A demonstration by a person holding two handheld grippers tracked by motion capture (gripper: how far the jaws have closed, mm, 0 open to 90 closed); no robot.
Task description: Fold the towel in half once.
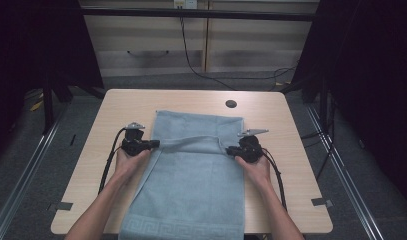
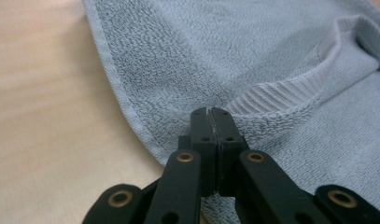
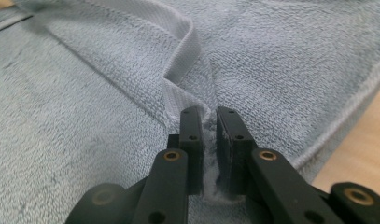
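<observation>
We hold a light blue towel (image 1: 191,175) by one of its hemmed ends, one corner in each gripper. In the left gripper view our left gripper (image 2: 211,113) has its jaws pressed almost flat together, with the thin edge of the cloth pinched between the tips just where the ribbed hem band meets the terry. In the right gripper view our right gripper (image 3: 209,112) stands a little wider: a narrow gap shows between the two black jaws, and a bunched fold of towel is packed into it, so both jaws clamp on cloth.

In the high view the left gripper (image 1: 154,144) sits at the towel's left border, left of the frame's middle, and the right gripper (image 1: 231,150) sits at the right border; our hands come up from the bottom of the frame. The hem runs between the two grippers as a pale, slightly sagging line across the middle of the cloth.

The towel lies on the pale wooden table (image 1: 126,105), centred in the frame. Its long axis runs from the bottom of the frame toward the top, with the patterned end hanging over the table's near edge at the bottom and a doubled layer above the held hem.
</observation>
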